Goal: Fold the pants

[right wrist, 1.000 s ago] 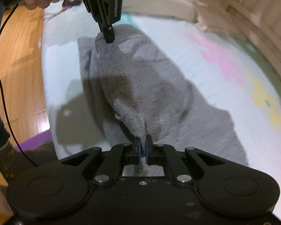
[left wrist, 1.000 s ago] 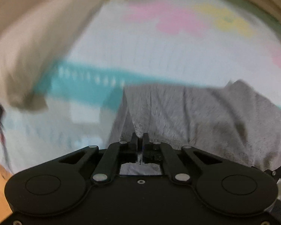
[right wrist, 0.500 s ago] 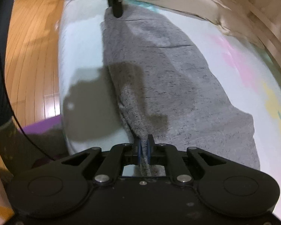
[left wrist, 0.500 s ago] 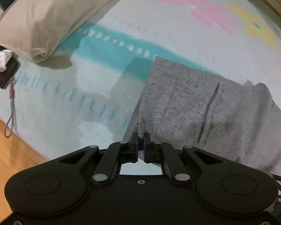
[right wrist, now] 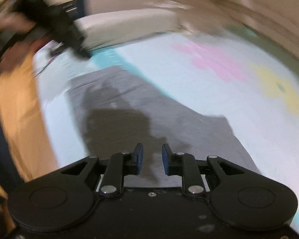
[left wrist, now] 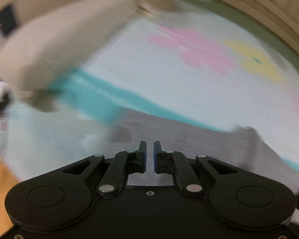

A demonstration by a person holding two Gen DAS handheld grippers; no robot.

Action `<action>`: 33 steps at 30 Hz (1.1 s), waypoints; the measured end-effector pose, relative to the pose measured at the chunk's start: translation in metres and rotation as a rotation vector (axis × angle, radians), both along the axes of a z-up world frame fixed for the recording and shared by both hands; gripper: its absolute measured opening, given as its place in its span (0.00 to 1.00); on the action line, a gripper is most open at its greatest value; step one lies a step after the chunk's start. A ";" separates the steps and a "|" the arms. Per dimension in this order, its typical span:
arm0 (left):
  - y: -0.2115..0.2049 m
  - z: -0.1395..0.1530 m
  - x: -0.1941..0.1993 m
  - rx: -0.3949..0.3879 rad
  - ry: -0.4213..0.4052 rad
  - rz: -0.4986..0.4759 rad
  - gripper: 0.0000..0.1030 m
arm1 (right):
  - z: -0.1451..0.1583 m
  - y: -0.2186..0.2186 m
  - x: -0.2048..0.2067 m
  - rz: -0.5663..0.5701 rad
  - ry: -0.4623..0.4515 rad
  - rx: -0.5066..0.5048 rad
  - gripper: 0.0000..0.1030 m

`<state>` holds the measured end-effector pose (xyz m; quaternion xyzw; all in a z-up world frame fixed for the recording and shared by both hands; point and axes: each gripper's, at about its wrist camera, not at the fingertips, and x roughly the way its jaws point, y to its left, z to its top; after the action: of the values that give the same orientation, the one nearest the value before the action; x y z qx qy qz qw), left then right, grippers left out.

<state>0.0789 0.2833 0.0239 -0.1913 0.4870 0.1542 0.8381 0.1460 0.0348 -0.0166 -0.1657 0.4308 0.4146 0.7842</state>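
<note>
Grey pants (right wrist: 141, 107) lie flat on the bed (right wrist: 219, 107), spreading from 6 to 11 o'clock under the right gripper (right wrist: 152, 159), jaws opening, empty; left gripper (left wrist: 149, 155) slightly parted, empty; pillow (left wrist: 55, 43) at 10 o'clock

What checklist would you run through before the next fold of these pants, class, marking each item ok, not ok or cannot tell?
1. Left gripper free of cloth: ok, small gap, nothing between the pads.
2. Right gripper free of cloth: ok, jaws opening, no cloth pinched.
3. Pants lying on the bed sheet: ok.
4. Pants flat, without creases: cannot tell, pictures blurred.
5. Pillow apart from the pants: ok.
</note>
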 end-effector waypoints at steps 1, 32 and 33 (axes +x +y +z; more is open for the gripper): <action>-0.010 -0.005 0.009 -0.012 0.004 -0.032 0.12 | -0.004 -0.005 0.011 -0.059 0.047 0.002 0.22; -0.084 -0.082 -0.007 0.067 0.190 -0.266 0.15 | -0.084 0.007 0.143 -0.270 0.417 -0.072 0.25; -0.084 -0.081 -0.006 0.062 0.191 -0.262 0.15 | -0.087 0.005 0.135 -0.248 0.418 -0.076 0.25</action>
<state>0.0726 0.1997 -0.0568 -0.0847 0.5802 0.0762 0.8065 0.2805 0.0396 -0.1036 -0.0517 0.6159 0.3238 0.7163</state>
